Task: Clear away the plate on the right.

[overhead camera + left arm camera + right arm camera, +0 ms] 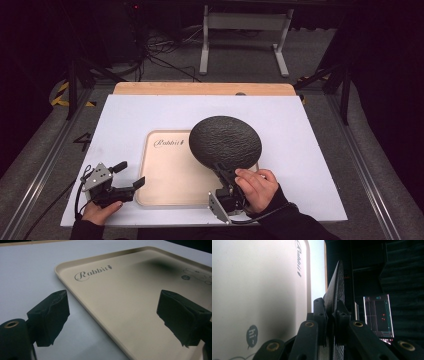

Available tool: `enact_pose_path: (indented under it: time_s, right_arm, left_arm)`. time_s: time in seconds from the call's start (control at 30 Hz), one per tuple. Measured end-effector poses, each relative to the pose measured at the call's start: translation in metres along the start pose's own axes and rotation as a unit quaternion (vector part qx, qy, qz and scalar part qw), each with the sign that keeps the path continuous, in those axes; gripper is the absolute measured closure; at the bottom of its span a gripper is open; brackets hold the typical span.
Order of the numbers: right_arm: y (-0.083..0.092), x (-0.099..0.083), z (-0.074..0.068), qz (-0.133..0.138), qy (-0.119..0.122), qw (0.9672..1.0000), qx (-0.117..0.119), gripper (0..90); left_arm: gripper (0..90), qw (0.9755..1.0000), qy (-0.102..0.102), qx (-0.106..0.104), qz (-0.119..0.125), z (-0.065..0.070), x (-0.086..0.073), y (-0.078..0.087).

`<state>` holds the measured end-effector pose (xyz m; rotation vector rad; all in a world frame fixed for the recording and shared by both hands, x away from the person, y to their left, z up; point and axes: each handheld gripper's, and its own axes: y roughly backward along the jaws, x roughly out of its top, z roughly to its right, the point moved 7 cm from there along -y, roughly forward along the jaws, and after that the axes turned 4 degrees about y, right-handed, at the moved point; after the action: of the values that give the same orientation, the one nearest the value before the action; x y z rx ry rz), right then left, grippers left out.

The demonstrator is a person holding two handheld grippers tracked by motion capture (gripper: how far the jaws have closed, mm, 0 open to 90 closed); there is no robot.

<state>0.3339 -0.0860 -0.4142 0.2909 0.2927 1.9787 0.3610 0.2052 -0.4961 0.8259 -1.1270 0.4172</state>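
Two handheld grippers worked over a white sheet (300,130) that covered most of the counter (200,88), whose bare wooden strip showed along the far edge. A beige tray (165,185) with rounded corners and the word "Rabbit" printed near its far left corner lay flat on the sheet toward the person's side.

The right gripper (223,175), held in the person's right hand (257,187), had its fingers clenched on the near rim of a round black textured plate (225,142). The plate was lifted and tilted above the tray's far right part, overhanging the tray's right edge. In the right gripper view the plate (336,290) appeared edge-on, pinched between the two fingers, with the tray (262,290) beside it.

The left gripper (127,175), in the left hand (100,212), sat at the tray's near left corner with its fingers released and spread wide, grasping nothing. In the left gripper view, one finger (50,315) stood over the white sheet (30,277) and the other over the tray (120,297), straddling the tray's raised rim.

Open sheet lay beyond the tray and to its right.
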Motion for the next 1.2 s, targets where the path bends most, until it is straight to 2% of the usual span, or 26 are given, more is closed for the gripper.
enact_pose_path:
  time_s: [0.17,0.4,0.9,1.2]
  right_arm:
    - [-0.003,0.007,0.001,0.008,-0.001,1.0,0.002,83.7]
    - [-0.008,0.019,0.0,0.017,0.012,0.9998,0.005,83.6]
    - [-0.02,0.036,-0.006,0.035,0.024,0.9989,0.021,83.5]
    - [-0.028,0.042,-0.013,0.036,0.029,0.9984,0.033,83.5]
  left_arm:
    - [11.7,1.0,0.0,-0.002,-0.001,0.0,0.0,0.0]
    - [11.9,1.0,-0.001,-0.002,-0.001,0.0,0.0,0.0]
    - [11.9,1.0,0.0,-0.003,-0.001,0.0,0.0,0.0]
    - [11.9,1.0,-0.001,-0.004,-0.001,0.0,0.0,0.0]
